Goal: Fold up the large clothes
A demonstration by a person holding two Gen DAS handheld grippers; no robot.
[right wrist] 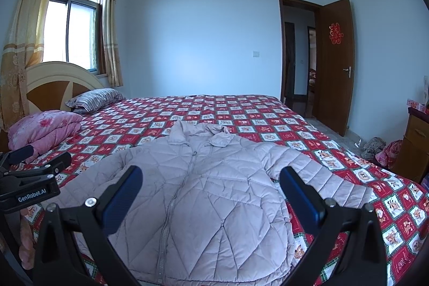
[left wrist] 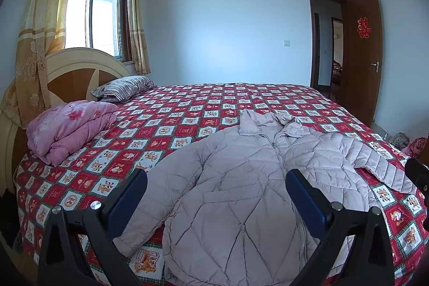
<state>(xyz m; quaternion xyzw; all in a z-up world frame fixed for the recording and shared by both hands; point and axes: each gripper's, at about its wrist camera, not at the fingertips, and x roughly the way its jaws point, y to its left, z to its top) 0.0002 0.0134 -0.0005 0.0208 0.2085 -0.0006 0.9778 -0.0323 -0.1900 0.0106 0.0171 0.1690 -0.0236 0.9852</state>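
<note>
- Both claws, left gripper (left wrist: pixel 215 201) and right gripper (right wrist: pixel 210 196), are wide apart, holding nothing.
- Near them, a puffy jacket (left wrist: pixel 241 178) lies flat, zipped, on the bed (left wrist: pixel 187 109).
- Far left sits a pink quilt (left wrist: pixel 69 127).

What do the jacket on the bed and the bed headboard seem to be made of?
Jacket: probably thin synthetic shell with padding; pale pink-grey, faint sheen, puffy diamond quilting, zip down the front.
Headboard: looks like wood or wood-look board; smooth cream frame with glossy brown panels. Solid wood or veneer, I cannot tell.
</note>
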